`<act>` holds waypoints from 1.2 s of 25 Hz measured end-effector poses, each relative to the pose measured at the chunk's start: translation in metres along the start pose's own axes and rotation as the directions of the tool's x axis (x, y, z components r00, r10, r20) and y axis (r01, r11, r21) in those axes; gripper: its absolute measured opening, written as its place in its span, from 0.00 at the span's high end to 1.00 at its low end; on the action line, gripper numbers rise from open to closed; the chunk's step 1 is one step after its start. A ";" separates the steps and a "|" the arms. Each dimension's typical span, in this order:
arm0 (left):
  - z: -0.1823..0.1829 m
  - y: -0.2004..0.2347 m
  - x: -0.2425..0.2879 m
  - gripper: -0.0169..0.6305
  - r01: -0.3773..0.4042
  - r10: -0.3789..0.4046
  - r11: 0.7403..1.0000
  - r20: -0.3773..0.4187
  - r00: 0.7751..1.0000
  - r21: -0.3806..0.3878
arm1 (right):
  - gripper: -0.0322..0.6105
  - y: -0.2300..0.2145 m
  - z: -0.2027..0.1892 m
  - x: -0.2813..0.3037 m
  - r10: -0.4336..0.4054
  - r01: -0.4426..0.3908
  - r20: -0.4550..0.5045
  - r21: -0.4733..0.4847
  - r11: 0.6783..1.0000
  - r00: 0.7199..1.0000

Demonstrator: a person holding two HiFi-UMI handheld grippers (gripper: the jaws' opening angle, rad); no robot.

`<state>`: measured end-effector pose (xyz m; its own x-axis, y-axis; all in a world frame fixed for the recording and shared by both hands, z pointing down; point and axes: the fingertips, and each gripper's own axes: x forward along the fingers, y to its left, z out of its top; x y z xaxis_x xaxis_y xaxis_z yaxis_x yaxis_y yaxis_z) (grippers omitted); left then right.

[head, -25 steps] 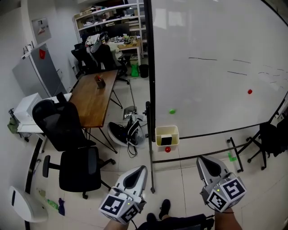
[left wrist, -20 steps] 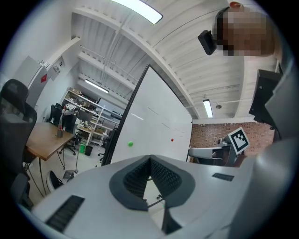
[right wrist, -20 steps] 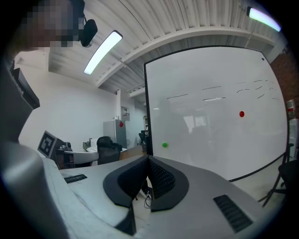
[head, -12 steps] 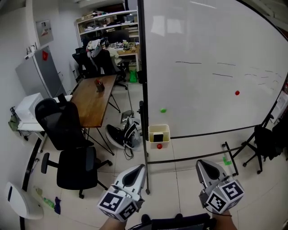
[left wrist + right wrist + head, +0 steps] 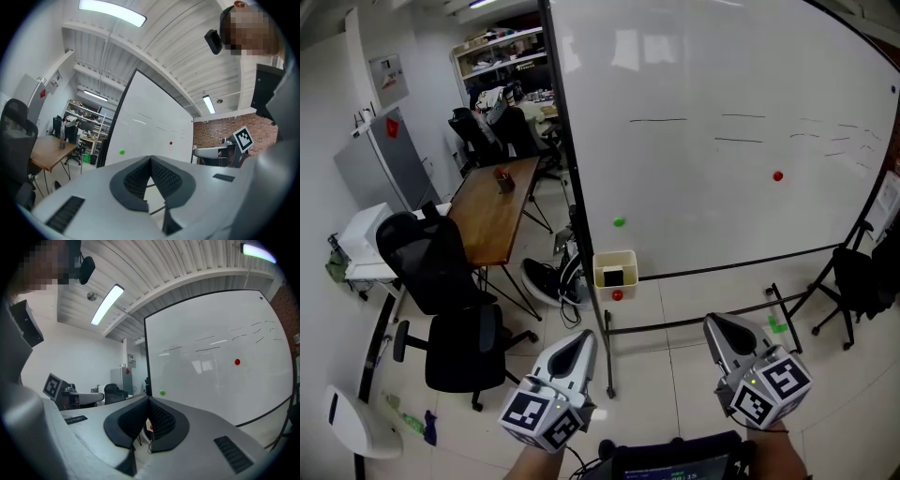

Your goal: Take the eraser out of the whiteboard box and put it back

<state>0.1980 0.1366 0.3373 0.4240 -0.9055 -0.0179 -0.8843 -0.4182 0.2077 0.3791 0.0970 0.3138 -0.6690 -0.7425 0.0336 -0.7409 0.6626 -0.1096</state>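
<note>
Eraser (image 5: 616, 277) looks like the dark block in the whiteboard box (image 5: 615, 257), well apart from both tools. Probably light and firm, so pinch its sides. Left tool (image 5: 584, 337) and right tool (image 5: 713, 323) are both closed, empty.

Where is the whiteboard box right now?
Head view, centre: the box sits at the whiteboard's lower left corner, between the green magnet above and red magnet below.

The left gripper (image 5: 584, 337) sits at the lower centre-left of the head view and the right gripper (image 5: 719, 325) at the lower right of centre. They are side by side, well apart, both pointing forward up the frame. Each has its jaws pressed together at the tips, with nothing between them.
</note>
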 end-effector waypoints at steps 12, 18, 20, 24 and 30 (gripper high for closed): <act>-0.004 -0.030 0.011 0.93 -0.011 0.011 1.000 -0.001 1.000 0.009 | 0.92 -0.022 0.002 -0.022 0.016 -0.016 0.003 0.005 1.000 1.000; -0.002 -0.030 0.017 0.93 -0.016 0.016 1.000 0.009 1.000 0.009 | 0.92 -0.028 0.004 -0.019 0.017 -0.018 0.004 0.007 1.000 1.000; 0.000 -0.027 0.017 0.93 -0.018 0.018 1.000 0.012 1.000 0.008 | 0.92 -0.028 0.004 -0.015 0.017 -0.017 0.003 0.006 1.000 1.000; -0.002 -0.028 0.024 0.93 -0.029 0.029 1.000 0.012 1.000 0.006 | 0.92 -0.037 0.006 -0.015 0.017 -0.017 0.003 0.005 1.000 1.000; 0.001 -0.017 0.019 0.93 -0.034 0.034 0.999 0.018 0.999 0.001 | 0.92 -0.029 0.007 -0.006 0.020 -0.020 0.001 0.003 1.000 1.000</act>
